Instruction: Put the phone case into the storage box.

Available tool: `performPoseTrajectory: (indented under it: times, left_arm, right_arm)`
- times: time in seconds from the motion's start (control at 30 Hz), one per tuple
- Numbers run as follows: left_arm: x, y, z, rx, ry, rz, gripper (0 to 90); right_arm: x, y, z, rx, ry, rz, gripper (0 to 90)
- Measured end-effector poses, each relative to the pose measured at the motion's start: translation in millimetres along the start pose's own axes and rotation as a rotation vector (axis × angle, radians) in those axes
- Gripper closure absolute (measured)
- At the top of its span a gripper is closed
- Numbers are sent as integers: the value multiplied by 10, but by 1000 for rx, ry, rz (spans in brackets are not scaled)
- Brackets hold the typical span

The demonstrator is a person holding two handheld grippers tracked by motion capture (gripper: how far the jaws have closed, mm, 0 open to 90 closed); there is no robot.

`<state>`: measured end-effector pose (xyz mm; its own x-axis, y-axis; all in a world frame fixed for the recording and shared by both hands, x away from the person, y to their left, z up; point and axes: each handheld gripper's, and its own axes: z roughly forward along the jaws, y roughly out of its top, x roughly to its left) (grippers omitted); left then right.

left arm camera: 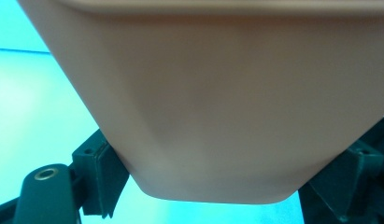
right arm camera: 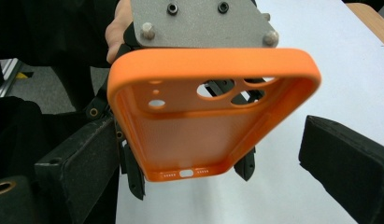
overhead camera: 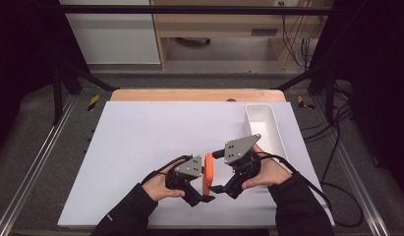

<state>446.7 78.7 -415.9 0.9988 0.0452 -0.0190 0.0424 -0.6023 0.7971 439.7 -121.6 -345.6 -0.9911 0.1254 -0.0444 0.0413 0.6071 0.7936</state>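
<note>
An orange phone case (overhead camera: 208,173) stands on edge above the white table, between my two grippers. My left gripper (overhead camera: 203,184) is shut on it, one black jaw on each long side, near the end with the port holes (right arm camera: 186,173). In the left gripper view the case's smooth back (left arm camera: 217,107) sits close to the camera, between the left gripper's (left arm camera: 225,186) pads. The right gripper view faces the case's hollow inside (right arm camera: 199,135), camera cut-outs at the top. My right gripper (right arm camera: 213,154) stands open around it, the right jaw well clear of the case; it lies just right of the case (overhead camera: 217,171).
A long white tray (overhead camera: 275,129) sits on the table's right side, close behind my right hand. The white sheet (overhead camera: 155,137) covers the table, with a wooden edge (overhead camera: 197,95) at the back. Metal rails run down both sides.
</note>
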Motion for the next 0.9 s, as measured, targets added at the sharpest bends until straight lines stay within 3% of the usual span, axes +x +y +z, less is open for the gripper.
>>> performPoseTrajectory:
  times: [0.53, 0.9]
  left_arm:
    - [-44, 19, 36, -5, -17, 36, 153]
    - [-46, 10, 43, 0, -20, 39, 153]
  right_arm:
    - [-11, -16, 75, -9, 75, 4, 106]
    - [-1, -26, 83, -12, 94, -8, 153]
